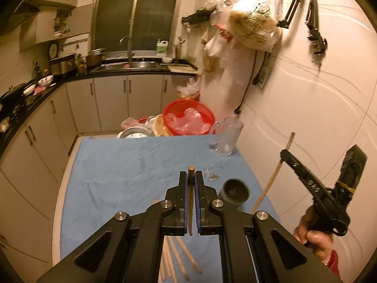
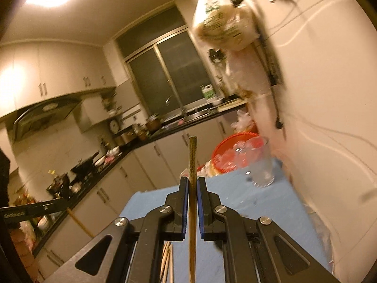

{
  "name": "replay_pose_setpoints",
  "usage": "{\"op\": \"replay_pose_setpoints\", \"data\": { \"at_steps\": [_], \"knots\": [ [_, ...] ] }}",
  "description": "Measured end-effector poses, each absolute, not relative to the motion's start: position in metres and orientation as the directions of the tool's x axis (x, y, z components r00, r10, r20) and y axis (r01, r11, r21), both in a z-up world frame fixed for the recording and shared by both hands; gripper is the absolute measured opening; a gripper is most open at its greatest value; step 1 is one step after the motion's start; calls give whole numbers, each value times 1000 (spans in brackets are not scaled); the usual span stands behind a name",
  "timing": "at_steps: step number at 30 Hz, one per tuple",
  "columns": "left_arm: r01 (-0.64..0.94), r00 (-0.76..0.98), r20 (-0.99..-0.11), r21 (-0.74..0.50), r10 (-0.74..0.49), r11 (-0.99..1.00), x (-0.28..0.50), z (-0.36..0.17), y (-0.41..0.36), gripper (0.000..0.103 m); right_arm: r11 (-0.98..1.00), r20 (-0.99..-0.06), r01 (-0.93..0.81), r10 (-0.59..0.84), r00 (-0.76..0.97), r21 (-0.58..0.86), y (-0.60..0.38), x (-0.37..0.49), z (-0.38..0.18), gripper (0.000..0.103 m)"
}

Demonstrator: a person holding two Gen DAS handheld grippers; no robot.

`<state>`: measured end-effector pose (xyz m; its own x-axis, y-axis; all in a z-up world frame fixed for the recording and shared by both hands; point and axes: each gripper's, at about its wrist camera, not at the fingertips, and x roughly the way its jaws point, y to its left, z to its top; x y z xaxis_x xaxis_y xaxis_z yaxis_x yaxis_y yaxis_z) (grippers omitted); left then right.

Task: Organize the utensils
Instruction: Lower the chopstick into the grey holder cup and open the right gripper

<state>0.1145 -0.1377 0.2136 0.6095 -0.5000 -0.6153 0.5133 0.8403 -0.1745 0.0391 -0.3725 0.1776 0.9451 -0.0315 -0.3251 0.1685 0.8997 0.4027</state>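
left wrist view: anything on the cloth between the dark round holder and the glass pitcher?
Only small pale scraps on the blue cloth between the dark round holder and the glass pitcher; otherwise bare. Left wrist view shows it.

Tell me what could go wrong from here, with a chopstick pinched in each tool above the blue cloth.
1. Each chopstick is pinched by its narrow shaft, so it may pivot or slip out while moving.
2. The long end sticking out of the right tool could knock the glass jug near the wall.
3. The dark holder has a small mouth; a tilted chopstick may miss it or tip it.
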Motion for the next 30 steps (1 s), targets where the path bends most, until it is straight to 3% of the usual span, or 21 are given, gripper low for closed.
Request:
{"op": "replay_pose_setpoints", "data": {
  "at_steps": [14, 30],
  "knots": [
    [607, 545, -571, -238, -615, 759, 144, 240, -228, 5, 875, -314, 267, -142, 939, 404, -436, 85, 176, 7],
    [570, 436, -725, -236, -533, 787, 180, 148, -276, 5, 866, -481, 278, -50, 875, 416, -455, 122, 104, 10]
  ]
}}
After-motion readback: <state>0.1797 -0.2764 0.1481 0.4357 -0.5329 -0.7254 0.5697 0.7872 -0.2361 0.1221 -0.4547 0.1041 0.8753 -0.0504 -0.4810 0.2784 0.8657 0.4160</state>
